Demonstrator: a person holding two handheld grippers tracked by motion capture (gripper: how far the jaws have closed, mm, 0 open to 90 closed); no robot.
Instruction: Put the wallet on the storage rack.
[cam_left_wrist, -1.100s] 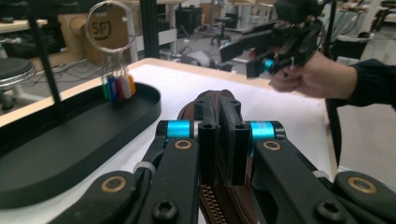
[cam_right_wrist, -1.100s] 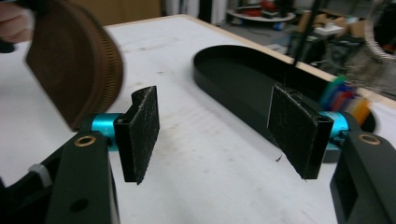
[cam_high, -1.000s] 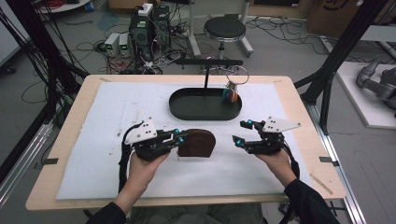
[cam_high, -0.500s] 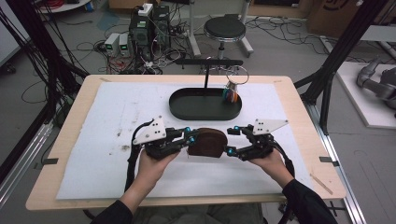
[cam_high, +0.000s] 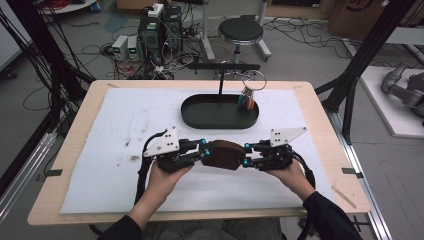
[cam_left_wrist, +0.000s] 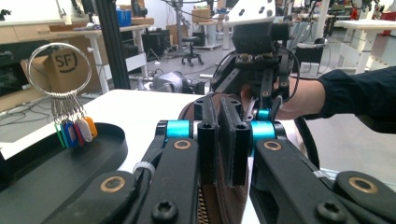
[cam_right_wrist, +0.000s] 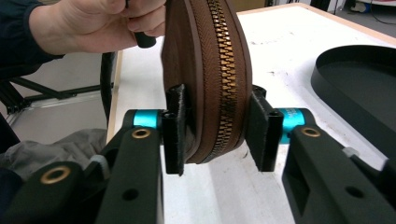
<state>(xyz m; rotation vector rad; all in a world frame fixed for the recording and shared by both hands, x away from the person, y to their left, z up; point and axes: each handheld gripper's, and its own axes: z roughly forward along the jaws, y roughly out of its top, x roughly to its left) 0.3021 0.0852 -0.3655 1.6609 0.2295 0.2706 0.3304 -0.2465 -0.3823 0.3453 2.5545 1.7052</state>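
Note:
A brown zippered pouch (cam_high: 226, 154) hangs on edge between my two grippers over the white mat, a little in front of the black tray. My left gripper (cam_high: 202, 152) is shut on the pouch's left end; in the left gripper view its jaws (cam_left_wrist: 223, 135) pinch the thin brown edge (cam_left_wrist: 228, 205). My right gripper (cam_high: 246, 155) grips the right end. In the right gripper view its pads (cam_right_wrist: 173, 130) press both sides of the pouch (cam_right_wrist: 210, 56), whose brass zipper faces the camera and whose lower edge is off the mat.
A black oval tray (cam_high: 200, 117) lies behind the pouch at mid-table. A metal ring of coloured key tags (cam_high: 247, 100) hangs from a black stand (cam_high: 220, 75) over the tray's right end. A white mat (cam_high: 115, 130) covers the wooden table.
The left gripper has carried the pouch rightward toward the table's middle. The right gripper has moved left and closed on the pouch's right end.

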